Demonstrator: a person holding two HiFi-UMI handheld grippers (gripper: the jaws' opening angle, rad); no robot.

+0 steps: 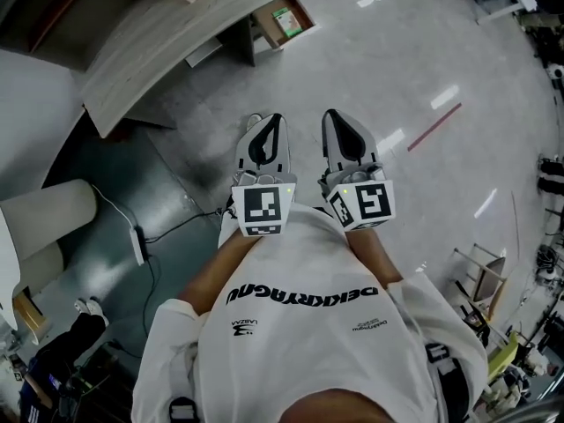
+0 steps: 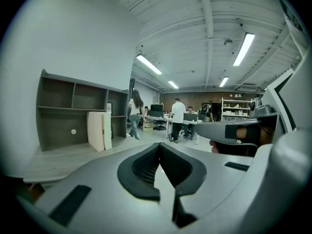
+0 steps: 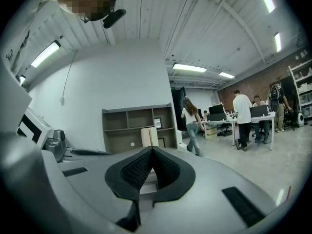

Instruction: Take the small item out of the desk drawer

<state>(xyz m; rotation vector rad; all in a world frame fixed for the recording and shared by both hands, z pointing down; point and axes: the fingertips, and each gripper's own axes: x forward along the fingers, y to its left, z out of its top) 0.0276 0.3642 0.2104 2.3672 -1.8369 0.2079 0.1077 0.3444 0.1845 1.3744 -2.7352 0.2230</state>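
**Head view: two shut, empty claws well short of the table**

Head view has the left claw [image 1: 271,123] and the right claw [image 1: 335,117] side by side in front of the person, over bare floor [image 1: 423,69]. Both have their jaws pressed together. The left gripper view and the right gripper view agree: in each the pads meet at the tip, with nothing between them.

The table [image 1: 167,38] lies far and to the left, well apart from both claws. No drawer front can be made out on it from here. The small item shows in no view; going by the task, it probably sits inside a drawer that is not yet open.

The step in hand looks like the approach. To do it well, get round to the table's front edge and find the drawer pull before reaching. Open one claw on the way in, not at the handle. Draw the drawer straight out with that claw, and keep the other free and opened for the pick.

On the table stands a shelf unit [image 2: 73,96]. Its upper compartments look empty, and a lower one holds upright white panels [image 2: 97,130]. Beside the table's end panel, a brown open box [image 1: 264,26] holds a green packet [image 1: 286,18]. Whether that box belongs to the table I cannot tell.
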